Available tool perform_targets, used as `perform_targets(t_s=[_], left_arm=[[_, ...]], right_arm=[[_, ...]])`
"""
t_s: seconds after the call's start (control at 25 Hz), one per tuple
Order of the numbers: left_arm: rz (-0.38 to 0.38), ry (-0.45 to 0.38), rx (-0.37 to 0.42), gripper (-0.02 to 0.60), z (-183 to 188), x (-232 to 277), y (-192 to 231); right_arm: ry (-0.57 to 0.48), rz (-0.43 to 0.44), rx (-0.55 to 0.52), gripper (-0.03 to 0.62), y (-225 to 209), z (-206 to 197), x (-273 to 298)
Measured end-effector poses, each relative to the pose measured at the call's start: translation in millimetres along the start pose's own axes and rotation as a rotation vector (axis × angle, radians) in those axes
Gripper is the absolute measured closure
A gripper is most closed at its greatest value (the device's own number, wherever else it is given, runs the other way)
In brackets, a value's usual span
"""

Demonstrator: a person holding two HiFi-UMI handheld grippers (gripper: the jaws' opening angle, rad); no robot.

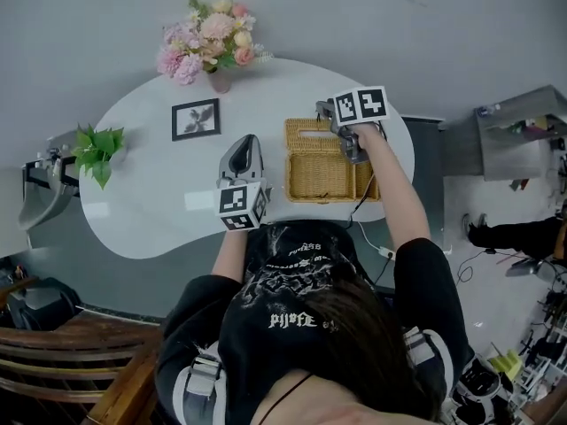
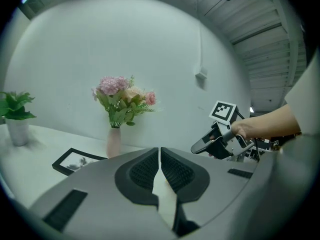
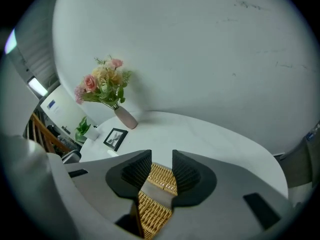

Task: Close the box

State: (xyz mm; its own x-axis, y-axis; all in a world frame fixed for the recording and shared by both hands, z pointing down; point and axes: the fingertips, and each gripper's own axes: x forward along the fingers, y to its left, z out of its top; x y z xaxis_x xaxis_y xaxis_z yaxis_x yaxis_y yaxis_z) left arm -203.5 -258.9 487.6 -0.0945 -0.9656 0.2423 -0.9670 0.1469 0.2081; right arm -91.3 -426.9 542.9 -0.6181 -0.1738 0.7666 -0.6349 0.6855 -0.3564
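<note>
Wicker box [image 1: 319,173]: handle slot [image 1: 312,134] at far edge; right gripper [image 3: 161,165] jaws apart, left gripper [image 2: 160,156] together.

Head view: steeply down over the person [image 1: 306,321] onto the table [image 1: 142,197]. Left gripper view: level across it. Right gripper view: close above the basket [image 3: 161,178]. All share the flowers [image 1: 209,42].
</note>
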Motion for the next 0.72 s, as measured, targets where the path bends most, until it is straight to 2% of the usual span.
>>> perform_targets(t_s=[0.2,0.4,0.72], left_arm=[[0.016,-0.003,-0.014,0.552,-2,-1,7],[-0.034,-0.035,-0.035,0.551,2,2,3],[-0.009,-0.035,-0.044,0.552,3,4,9]], right_arm=[[0.086,-0.001,0.04,0.441,-11,-3,22],[0.141,-0.01,0.066,0.441,-22,-9,37],[0.253,-0.048,0.06,0.444,-35,-20,58]])
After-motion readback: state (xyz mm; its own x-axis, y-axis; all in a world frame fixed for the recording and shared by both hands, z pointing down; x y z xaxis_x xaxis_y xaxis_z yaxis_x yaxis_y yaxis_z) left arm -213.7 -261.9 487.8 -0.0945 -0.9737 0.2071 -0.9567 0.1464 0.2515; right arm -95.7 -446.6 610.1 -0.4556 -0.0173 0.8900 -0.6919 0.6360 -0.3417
